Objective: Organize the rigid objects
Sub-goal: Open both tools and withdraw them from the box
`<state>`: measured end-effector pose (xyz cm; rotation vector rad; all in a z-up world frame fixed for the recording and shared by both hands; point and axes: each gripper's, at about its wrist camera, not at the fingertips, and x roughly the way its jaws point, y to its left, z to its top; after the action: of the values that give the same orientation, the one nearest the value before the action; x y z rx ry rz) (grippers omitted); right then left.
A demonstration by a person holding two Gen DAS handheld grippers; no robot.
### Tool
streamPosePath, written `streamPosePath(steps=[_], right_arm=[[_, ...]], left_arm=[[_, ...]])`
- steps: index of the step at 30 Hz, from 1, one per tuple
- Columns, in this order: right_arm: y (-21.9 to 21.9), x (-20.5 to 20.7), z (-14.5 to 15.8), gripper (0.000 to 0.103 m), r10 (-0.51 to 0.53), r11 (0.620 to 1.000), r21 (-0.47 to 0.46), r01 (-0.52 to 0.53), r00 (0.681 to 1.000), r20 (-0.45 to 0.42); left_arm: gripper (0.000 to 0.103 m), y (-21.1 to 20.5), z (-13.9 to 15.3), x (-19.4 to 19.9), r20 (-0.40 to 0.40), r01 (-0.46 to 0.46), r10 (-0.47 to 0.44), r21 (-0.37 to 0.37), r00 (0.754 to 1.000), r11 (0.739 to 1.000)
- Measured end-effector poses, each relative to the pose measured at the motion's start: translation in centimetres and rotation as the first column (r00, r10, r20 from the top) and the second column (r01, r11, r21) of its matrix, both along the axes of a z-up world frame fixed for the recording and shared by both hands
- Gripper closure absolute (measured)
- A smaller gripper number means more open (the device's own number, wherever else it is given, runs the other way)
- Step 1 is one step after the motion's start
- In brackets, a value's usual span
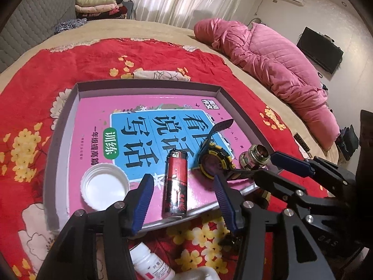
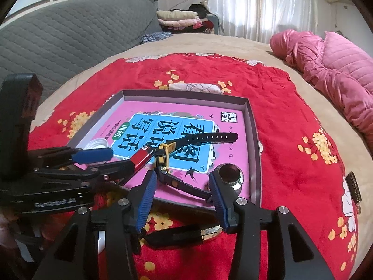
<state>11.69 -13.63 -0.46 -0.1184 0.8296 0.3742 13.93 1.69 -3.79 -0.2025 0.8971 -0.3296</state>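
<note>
Ribbed rubber watch point(image 2: 167, 157), glossy cylindrical lighter point(image 1: 175, 184), shallow cardboard tray point(image 1: 149, 88).

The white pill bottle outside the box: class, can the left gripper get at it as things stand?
Probably not directly: the white pill bottle lies beneath the left gripper, behind its fingertips, which point into the box.

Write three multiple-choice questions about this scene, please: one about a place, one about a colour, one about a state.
1. Where does the lighter lie?
A. in the tray, on the pink book
B. on the red blanket
C. on the pink quilt

2. What colour is the bottle cap?
A. blue
B. white
C. yellow

3. How is the left gripper?
A. shut on the watch
B. shut on the lighter
C. open

1 A: it rests on the book cover inside the walls.
2 B: it looks plain white.
3 C: the pads stand clear of the lighter.
</note>
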Motion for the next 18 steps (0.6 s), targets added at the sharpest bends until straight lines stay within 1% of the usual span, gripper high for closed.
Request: streamPosePath(steps=[3,7,12,14,16,18], right_arm=[[0.0,-0.1,0.1,0.054,-0.001,1.0,-0.003,0.001,1.0,0.006],[-0.3,-0.4,0.5,0.054,-0.008,1.0,0.005,0.008,1.0,0.012],[-0.6,-0.7,0.9,0.053,-0.013,1.0,0.009,0.013,1.0,0.02],[-0.7,-0.9,1.1,0.051,-0.012,1.0,0.009,0.012,1.0,0.021],[-0.8,-0.9,1.1,0.047,-0.013,1.0,0.012,0.013,1.0,0.025],[-1.1,-1.0,1.2,0.047,-0.018,1.0,0.018,0.018,0.999,0.027]], left_arm=[[0.049,0.5,0.6,-0.5,0.009,-0.014,0.014,0.001,1.0,1.0],[0.043,1.2,1.1,-1.1,0.014,-0.039,0.038,0.015,0.999,0.999],[0.042,2.1,1.5,-1.6,0.017,-0.069,0.069,0.024,0.997,0.997],[0.042,2.4,1.7,-1.9,0.018,-0.079,0.078,0.03,0.997,0.996],[0.042,2.7,1.9,-2.1,0.022,-0.093,0.092,0.038,0.996,0.995],[0.042,3.2,2.1,-2.4,0.024,-0.105,0.104,0.035,0.994,0.994]])
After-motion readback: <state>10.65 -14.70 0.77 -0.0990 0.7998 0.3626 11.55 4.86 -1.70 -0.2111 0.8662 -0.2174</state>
